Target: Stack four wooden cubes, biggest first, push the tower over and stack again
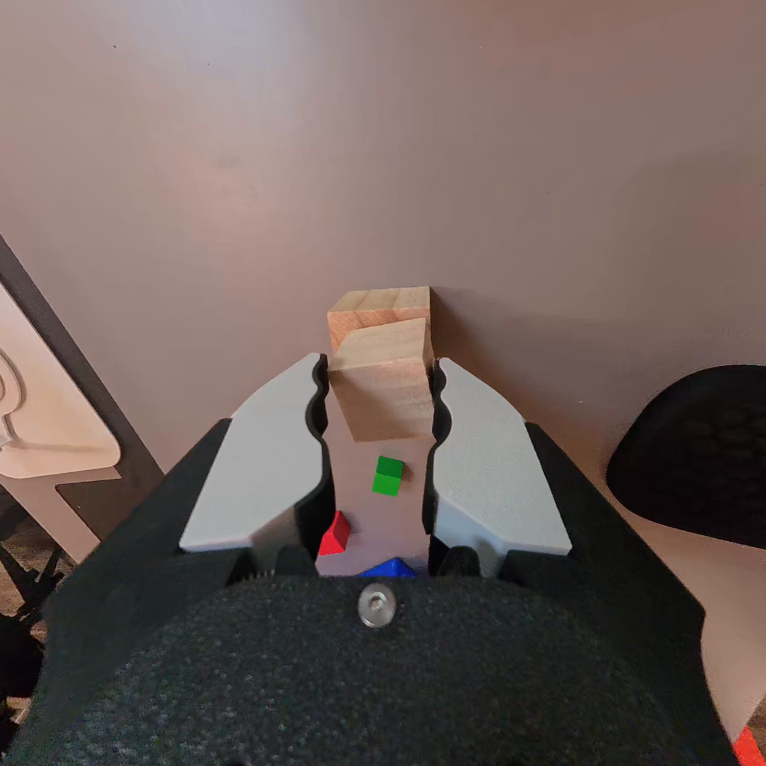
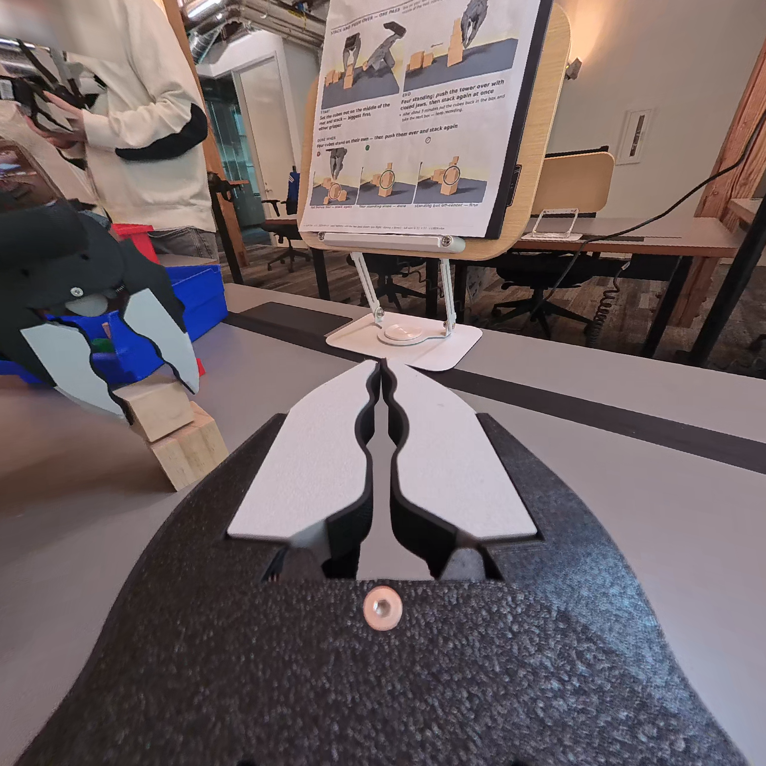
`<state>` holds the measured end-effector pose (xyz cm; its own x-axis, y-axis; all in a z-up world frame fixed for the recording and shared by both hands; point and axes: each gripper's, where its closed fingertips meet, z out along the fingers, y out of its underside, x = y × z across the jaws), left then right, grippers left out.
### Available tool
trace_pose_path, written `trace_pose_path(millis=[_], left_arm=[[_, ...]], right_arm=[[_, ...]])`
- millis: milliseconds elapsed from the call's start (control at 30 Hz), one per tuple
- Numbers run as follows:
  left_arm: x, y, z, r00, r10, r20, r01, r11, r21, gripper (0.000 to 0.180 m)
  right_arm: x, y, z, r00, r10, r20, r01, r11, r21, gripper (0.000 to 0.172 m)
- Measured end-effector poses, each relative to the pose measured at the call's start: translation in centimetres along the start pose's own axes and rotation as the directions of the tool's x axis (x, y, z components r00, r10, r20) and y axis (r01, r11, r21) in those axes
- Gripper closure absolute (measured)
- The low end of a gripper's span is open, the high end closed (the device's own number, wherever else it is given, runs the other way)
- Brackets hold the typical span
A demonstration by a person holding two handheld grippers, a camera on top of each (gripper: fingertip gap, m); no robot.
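On table: left gripper clamps wood cube atop bigger cube. Right gripper clenched, empty. Printed instruction sheet on stand behind.

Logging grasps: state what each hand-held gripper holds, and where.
Left hand-held gripper: shut on the smaller wooden block, pads on its two opposite sides. Right hand-held gripper: shut, empty.

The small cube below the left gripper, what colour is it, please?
Green, clearest in the left wrist view.
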<state>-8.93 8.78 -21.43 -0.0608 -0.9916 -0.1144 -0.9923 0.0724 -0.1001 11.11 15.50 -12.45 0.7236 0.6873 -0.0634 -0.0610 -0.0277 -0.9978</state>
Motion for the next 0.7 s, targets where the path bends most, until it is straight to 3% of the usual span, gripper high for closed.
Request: trace_pose_path(millis=[333, 467, 700], left_arm=[[-0.6, -0.2, 0.3, 0.993, 0.104, 0.055, -0.102, 0.994, -0.037, 0.132], [-0.8, -0.3, -0.4, 0.994, 0.061, 0.093, -0.059, 0.998, -0.023, 0.116], [0.2, 0.0, -1.2, 0.99, -0.127, 0.055, 0.113, 0.972, 0.204, 0.113]], right_arm=[[-0.2, 0.4, 0.2, 1.0, -0.007, 0.008, 0.007, 1.0, -0.015, 0.171], [-0.2, 0.3, 0.1, 1.0, -0.005, 0.009, 0.005, 1.0, -0.011, 0.171], [-0.2, 0.3, 0.2, 1.0, -0.005, 0.01, 0.005, 1.0, -0.013, 0.171]])
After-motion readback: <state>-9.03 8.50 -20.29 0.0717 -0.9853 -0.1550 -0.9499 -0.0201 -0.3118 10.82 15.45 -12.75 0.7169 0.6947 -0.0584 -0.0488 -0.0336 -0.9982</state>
